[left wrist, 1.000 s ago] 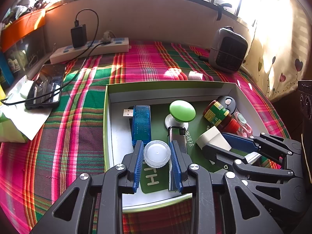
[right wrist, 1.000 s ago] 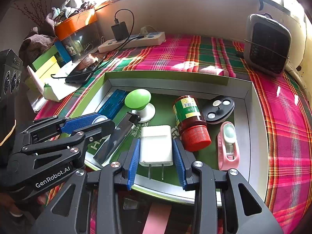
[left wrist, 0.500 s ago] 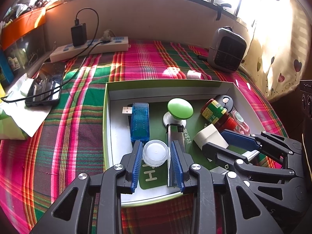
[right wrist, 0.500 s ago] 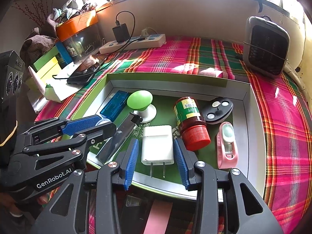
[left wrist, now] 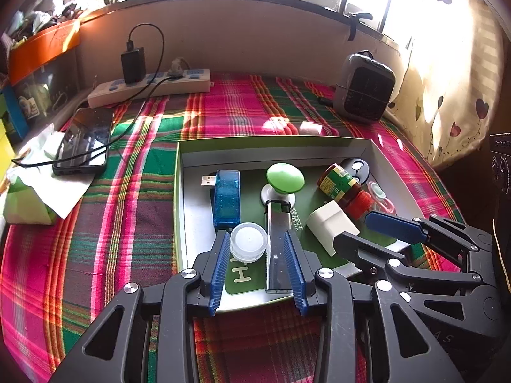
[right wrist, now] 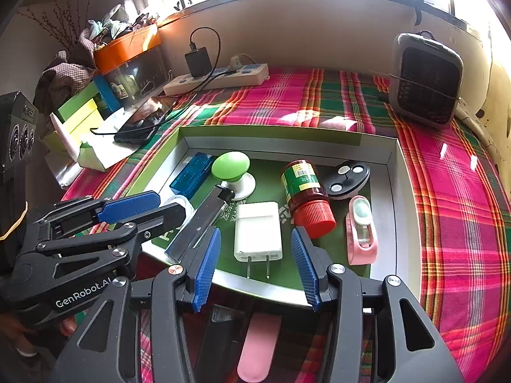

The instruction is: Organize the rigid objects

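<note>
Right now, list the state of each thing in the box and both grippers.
Left gripper: open, jaws just widened, round cap between them, unpressed.
Right gripper: open, jaws just widened, either side of the charger.
Round cap: lying flat.
White charger: flat, prongs toward camera.
Red-capped bottle: on its side, capped.
Lighter: lying flat.
Blue USB stick: flat, plug uncovered.
Box: open-topped.

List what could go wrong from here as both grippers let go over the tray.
1. The left gripper, whose jaws have just been opening, has both the clear round cap and the lighter between its pads; pulling away could drag either.
2. The right gripper, jaws also just opening, brackets the white charger, with the red-capped bottle close to one finger; it might roll.
3. The two grippers sit close together and could collide.
</note>
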A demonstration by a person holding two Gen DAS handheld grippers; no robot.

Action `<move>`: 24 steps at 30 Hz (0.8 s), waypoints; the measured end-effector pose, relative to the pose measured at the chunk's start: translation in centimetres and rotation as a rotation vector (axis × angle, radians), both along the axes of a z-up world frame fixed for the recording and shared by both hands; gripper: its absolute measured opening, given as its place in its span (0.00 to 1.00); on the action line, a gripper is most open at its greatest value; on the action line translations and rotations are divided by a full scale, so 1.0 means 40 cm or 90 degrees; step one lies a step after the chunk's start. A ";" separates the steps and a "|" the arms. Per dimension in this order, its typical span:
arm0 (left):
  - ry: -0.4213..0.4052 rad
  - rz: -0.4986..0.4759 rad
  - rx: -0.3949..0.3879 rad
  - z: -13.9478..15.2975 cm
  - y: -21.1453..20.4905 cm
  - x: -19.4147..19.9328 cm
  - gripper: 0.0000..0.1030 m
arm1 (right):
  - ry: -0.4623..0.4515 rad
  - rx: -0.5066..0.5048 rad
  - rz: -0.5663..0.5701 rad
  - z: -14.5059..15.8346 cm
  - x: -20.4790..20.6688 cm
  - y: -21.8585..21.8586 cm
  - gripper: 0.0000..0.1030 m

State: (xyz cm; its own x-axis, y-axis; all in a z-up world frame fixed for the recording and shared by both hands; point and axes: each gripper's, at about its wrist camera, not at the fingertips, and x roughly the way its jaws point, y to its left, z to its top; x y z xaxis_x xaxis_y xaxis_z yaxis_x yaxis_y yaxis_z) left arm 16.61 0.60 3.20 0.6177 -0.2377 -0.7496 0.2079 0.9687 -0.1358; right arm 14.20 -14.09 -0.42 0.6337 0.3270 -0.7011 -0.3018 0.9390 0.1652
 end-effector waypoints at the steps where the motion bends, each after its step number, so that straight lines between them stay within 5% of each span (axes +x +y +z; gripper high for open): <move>1: -0.002 0.001 -0.001 0.004 0.000 -0.005 0.34 | -0.001 0.001 -0.001 0.002 -0.004 -0.002 0.46; 24: -0.026 -0.008 -0.041 0.045 0.007 -0.163 0.36 | -0.045 0.008 -0.052 0.049 -0.165 -0.087 0.47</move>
State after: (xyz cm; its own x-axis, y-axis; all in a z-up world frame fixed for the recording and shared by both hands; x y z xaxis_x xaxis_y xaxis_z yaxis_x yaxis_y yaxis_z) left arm 10.09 0.87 4.99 0.6440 -0.2922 -0.7071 0.2263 0.9556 -0.1887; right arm 7.62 -17.58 1.52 0.7058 0.2808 -0.6504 -0.2358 0.9588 0.1581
